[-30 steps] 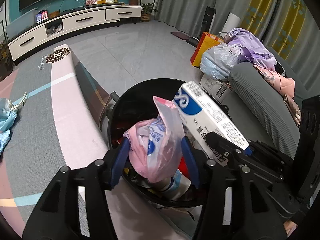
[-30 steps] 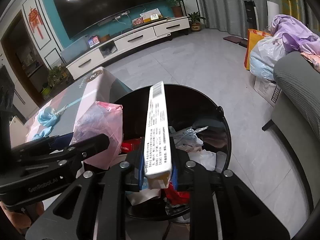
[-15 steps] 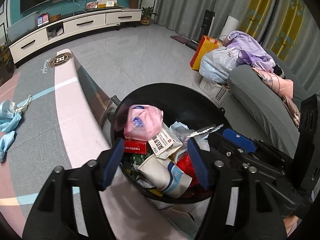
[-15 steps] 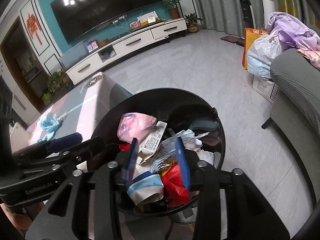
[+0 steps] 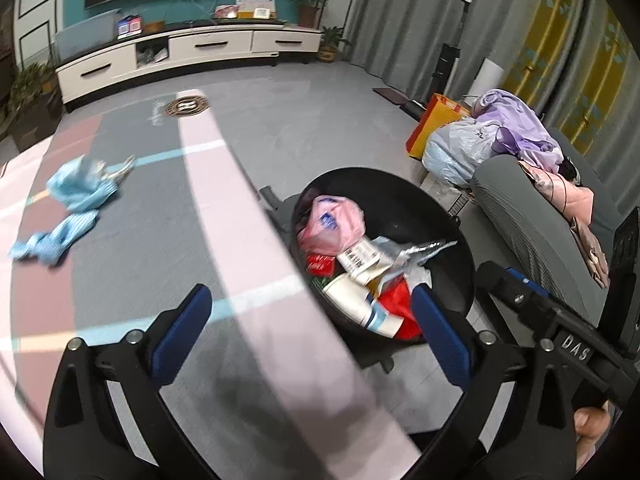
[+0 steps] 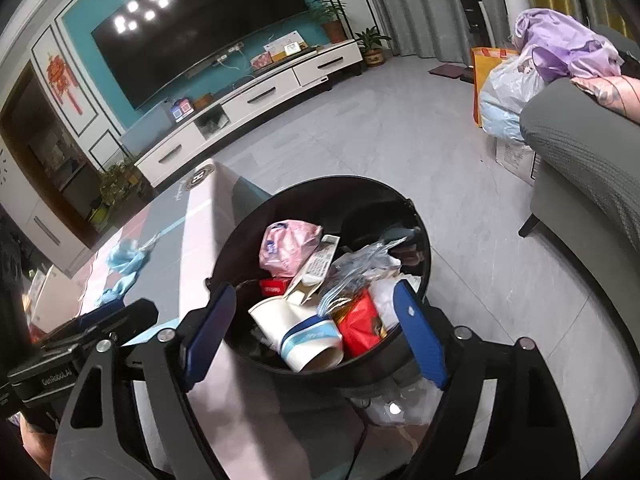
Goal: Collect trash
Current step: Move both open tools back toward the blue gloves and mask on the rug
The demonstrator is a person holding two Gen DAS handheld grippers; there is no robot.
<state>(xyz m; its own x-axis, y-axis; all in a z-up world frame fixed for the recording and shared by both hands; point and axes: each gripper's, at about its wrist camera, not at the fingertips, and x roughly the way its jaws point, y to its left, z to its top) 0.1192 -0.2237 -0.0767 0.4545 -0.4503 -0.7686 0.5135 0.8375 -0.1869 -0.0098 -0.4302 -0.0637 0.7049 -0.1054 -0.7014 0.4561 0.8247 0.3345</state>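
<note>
Filling the black bin (image 6: 416, 216): pink bag (image 6: 286, 246) (paper cup (image 6: 298, 330) beside).

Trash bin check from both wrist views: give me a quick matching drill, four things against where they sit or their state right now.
Things:
1. pink plastic bag
2. paper cup
3. blue cloth
4. left gripper

Places or states:
A. lying on the table, outside the bin
B. open, holding nothing
C. on its side at the bin's near edge
D. on the trash pile at the bin's far side

Pairs: 1-D, 2-C, 3-A, 4-B
</note>
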